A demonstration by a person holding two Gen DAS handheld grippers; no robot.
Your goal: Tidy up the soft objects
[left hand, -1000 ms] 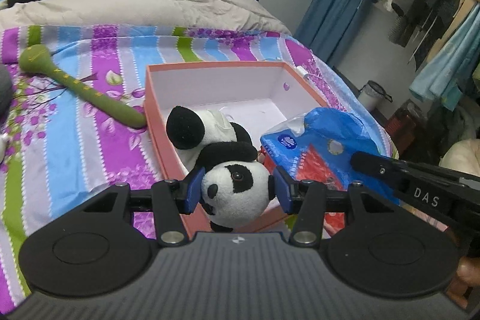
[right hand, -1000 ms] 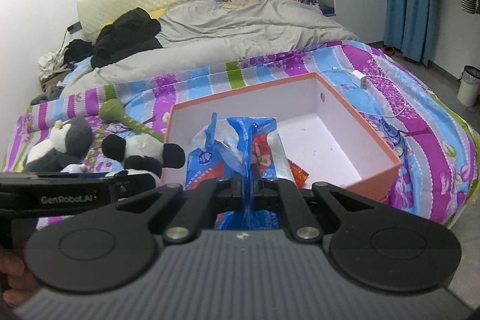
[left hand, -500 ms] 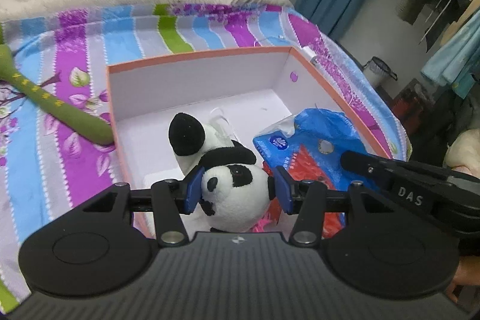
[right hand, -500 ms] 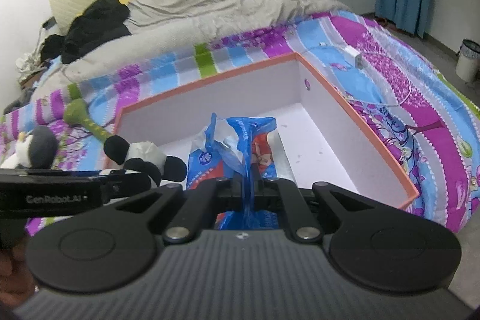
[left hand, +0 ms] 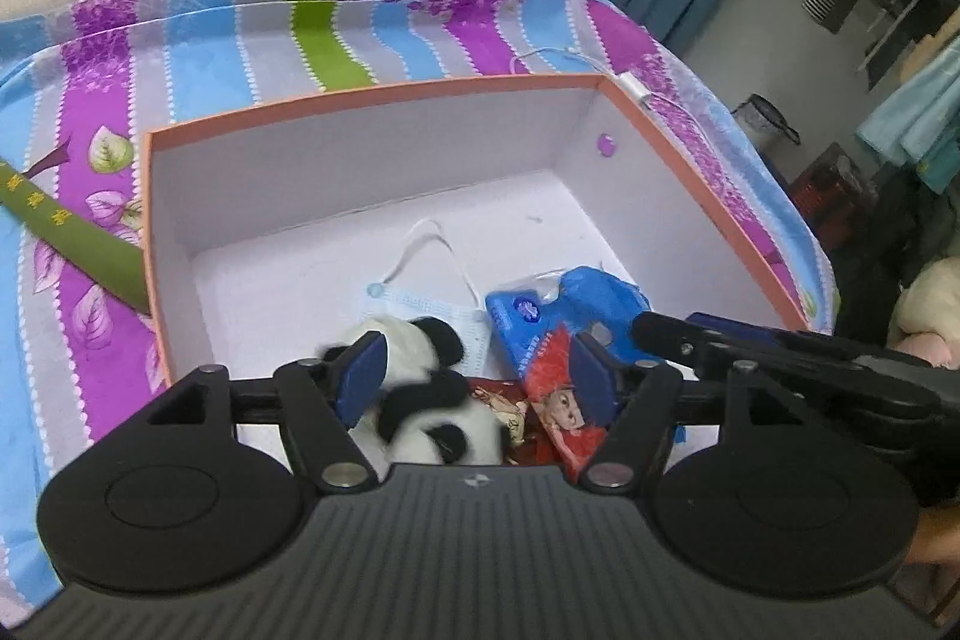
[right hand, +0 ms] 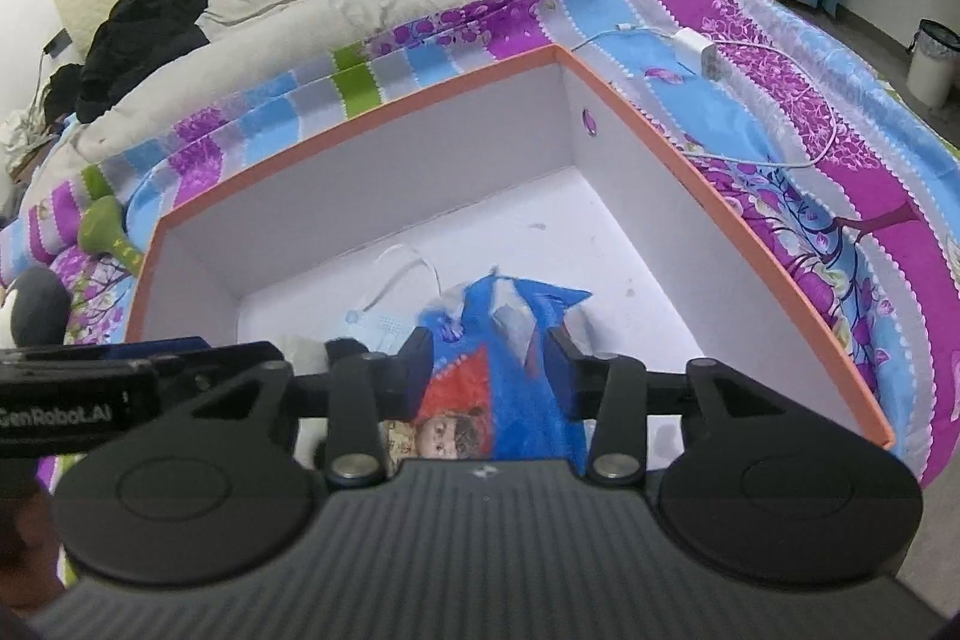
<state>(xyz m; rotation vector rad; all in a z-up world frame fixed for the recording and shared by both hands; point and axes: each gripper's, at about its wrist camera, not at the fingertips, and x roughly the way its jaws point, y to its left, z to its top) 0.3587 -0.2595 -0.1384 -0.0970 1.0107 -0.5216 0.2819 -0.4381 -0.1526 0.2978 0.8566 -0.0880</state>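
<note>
We're right at the drop, both grippers hanging over the orange-rimmed box (left hand: 372,91) on the striped bedspread (left hand: 198,64). Our left gripper (left hand: 474,376) has its jaws opening, and the panda plush (left hand: 432,400) sits between them at the box's near wall, its left side beside the blue pad (left hand: 360,370) though we can't say they touch, the right one well clear. Our right gripper (right hand: 489,370) is opening too, the blue tissue pack (right hand: 522,370) lying loose between its fingers on the box floor, just right of the panda. A pale face mask (left hand: 420,301) lies in the box behind them. We judge this the release step; next we want both pairs of tongs lifted straight out without snagging fur or plastic, then a turn to what waits outside the box: a green padded stick (left hand: 72,238) against its left wall, and a grey-and-white plush (right hand: 30,307) further left. Hard to read: the panda's lower half is hidden by our gripper body, the plush outside is cut by the frame edge, and the pack's underside is out of sight.
</note>
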